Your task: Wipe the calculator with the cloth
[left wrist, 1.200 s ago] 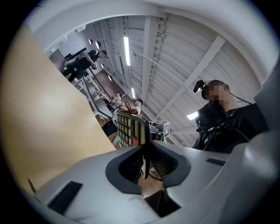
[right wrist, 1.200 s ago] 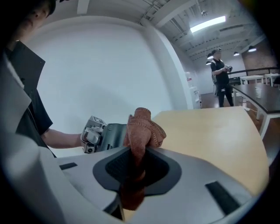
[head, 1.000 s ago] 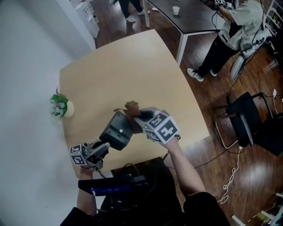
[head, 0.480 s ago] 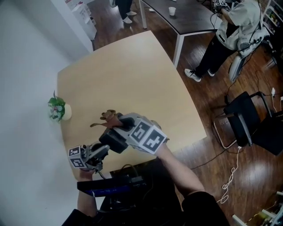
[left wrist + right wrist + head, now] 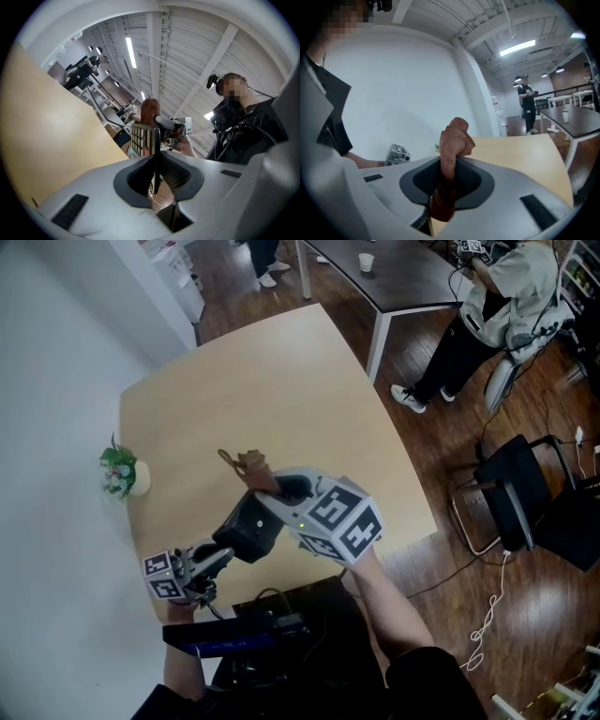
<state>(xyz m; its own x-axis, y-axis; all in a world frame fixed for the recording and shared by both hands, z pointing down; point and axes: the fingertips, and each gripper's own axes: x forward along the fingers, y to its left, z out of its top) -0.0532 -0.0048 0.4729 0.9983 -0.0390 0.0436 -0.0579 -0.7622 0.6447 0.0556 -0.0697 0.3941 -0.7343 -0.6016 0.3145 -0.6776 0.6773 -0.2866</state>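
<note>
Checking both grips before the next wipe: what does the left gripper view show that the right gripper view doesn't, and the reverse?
Only the left gripper view: the dark flat calculator, its pale keys showing, clamped edge-on in the shut left gripper.
Only the right gripper view: the left gripper's marker cube, and a standing person near a dark table in the background.
Both: the brown woven cloth, pinched in the right gripper and poking up behind the calculator in the left gripper view, and the light wooden tabletop.
</note>
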